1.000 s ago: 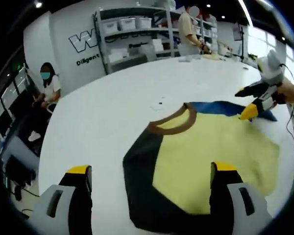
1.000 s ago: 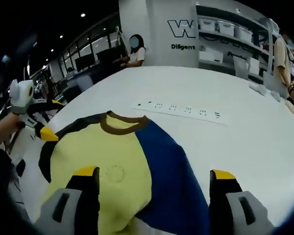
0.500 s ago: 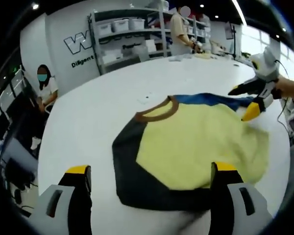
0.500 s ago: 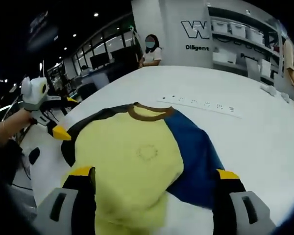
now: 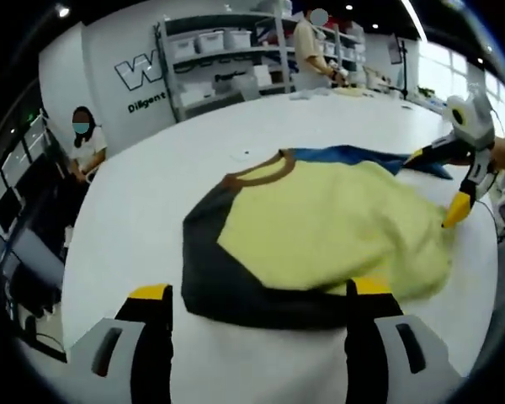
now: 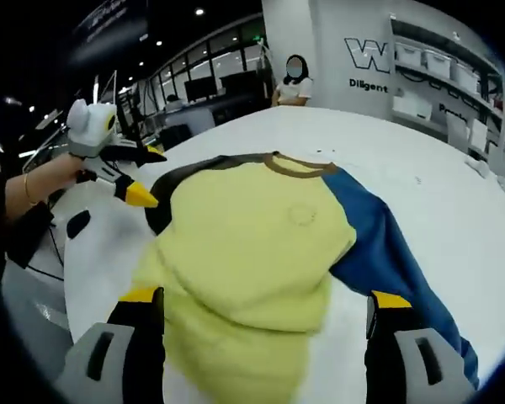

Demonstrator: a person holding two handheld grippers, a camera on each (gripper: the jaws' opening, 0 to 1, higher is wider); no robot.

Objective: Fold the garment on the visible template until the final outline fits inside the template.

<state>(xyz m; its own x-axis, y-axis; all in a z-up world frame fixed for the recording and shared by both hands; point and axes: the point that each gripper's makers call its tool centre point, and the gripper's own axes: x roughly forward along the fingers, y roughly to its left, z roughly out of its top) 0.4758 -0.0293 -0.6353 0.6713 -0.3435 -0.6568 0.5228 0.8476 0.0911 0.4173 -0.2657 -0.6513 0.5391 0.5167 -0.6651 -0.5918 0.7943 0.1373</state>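
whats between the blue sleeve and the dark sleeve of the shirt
The yellow body panel with its brown collar lies between the blue sleeve and dark sleeve, seen in the right gripper view.

left gripper view: low, near | right gripper view: opposite side (both share garment [image 5: 320, 227])

Storage shelves [image 5: 227, 63] line the white lettered wall [image 5: 109, 59]

The white wall [image 5: 109, 59] bears a large dark "W" logo, cut off, with smaller lettering beneath that seems to read "Diligent"; nothing else is legible.
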